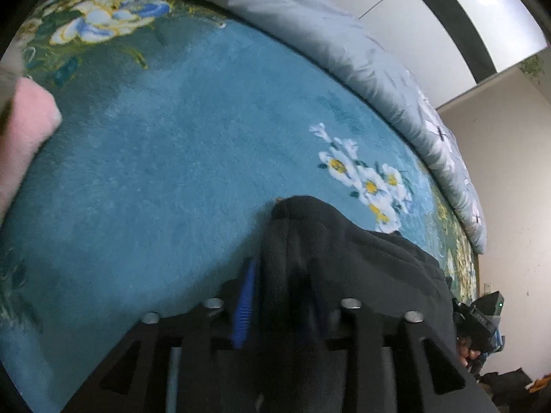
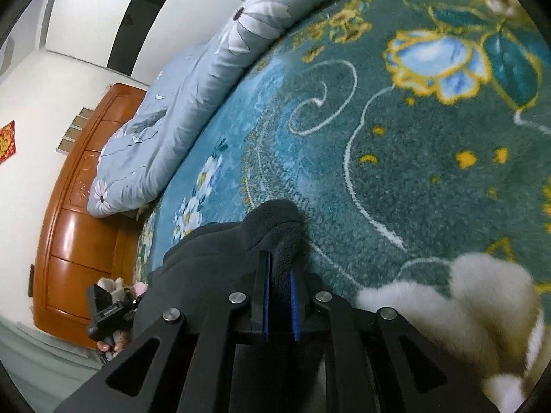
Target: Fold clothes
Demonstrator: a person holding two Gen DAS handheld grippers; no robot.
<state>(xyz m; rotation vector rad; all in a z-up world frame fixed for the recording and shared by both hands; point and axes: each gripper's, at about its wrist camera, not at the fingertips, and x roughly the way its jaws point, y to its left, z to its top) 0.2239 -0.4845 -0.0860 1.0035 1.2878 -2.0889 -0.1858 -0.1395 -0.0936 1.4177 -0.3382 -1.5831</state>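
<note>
A dark grey fleece garment [image 1: 344,258] [image 2: 213,251] lies bunched on a teal flowered blanket [image 1: 155,172] [image 2: 396,172]. My left gripper [image 1: 282,275] stands open. Its left blue pad [image 1: 244,303] is bare, and the cloth lies draped between the fingers and hides the right one. My right gripper [image 2: 279,261] is shut on a raised fold of the same garment, with dark cloth pinched between its two blue pads. Both grippers point down at the blanket, close above it.
A grey-blue flowered quilt [image 1: 344,51] [image 2: 179,103] is rolled along the blanket's far side. A pink cloth [image 1: 24,130] lies at the left edge and a white fluffy garment [image 2: 482,309] beside my right gripper. A wooden headboard [image 2: 79,234] stands at the left, against white walls.
</note>
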